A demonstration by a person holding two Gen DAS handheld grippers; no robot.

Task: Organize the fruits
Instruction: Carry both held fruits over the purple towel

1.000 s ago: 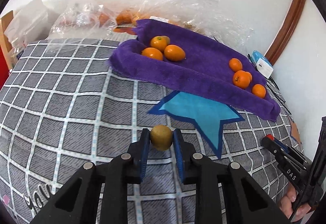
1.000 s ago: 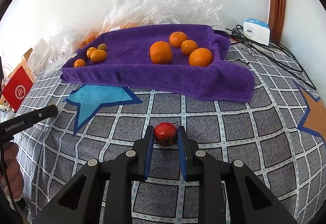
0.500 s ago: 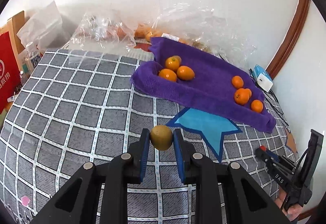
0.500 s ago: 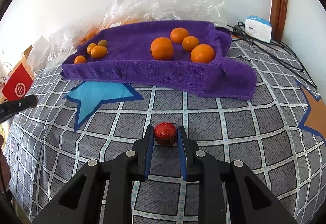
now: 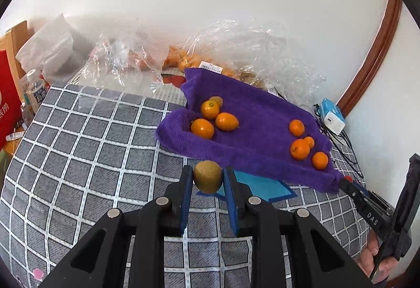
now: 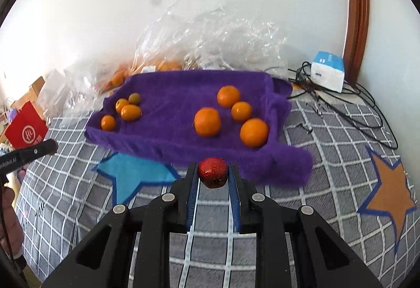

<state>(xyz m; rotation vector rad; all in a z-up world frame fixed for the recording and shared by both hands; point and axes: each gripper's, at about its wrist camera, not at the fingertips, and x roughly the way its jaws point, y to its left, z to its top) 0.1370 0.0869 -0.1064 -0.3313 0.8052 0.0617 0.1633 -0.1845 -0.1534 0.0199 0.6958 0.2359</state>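
Note:
My left gripper (image 5: 208,180) is shut on a brownish-green kiwi (image 5: 208,175), held above the checked bedcover. My right gripper (image 6: 212,175) is shut on a small red fruit (image 6: 212,172), also off the cover. Beyond both lies a purple towel (image 5: 262,115) (image 6: 173,94). On its left side sit small oval orange fruits (image 5: 210,118) (image 6: 126,111) with one greenish fruit (image 6: 134,98). On its right side lie several round oranges (image 5: 300,147) (image 6: 228,115). The right gripper's body (image 5: 372,212) shows at the right edge of the left wrist view.
Clear plastic bags with more fruit (image 5: 181,59) (image 6: 210,44) lie against the wall behind the towel. A white and blue box with cables (image 6: 328,74) sits at the right. A red bag (image 6: 25,128) and a bottle (image 5: 35,90) stand at the left. Star shapes mark the checked cover (image 6: 341,146).
Both grippers have risen with their fruits still held. The bedcover and towel now sit lower and farther in both views, and the right wrist picture is slightly blurred.

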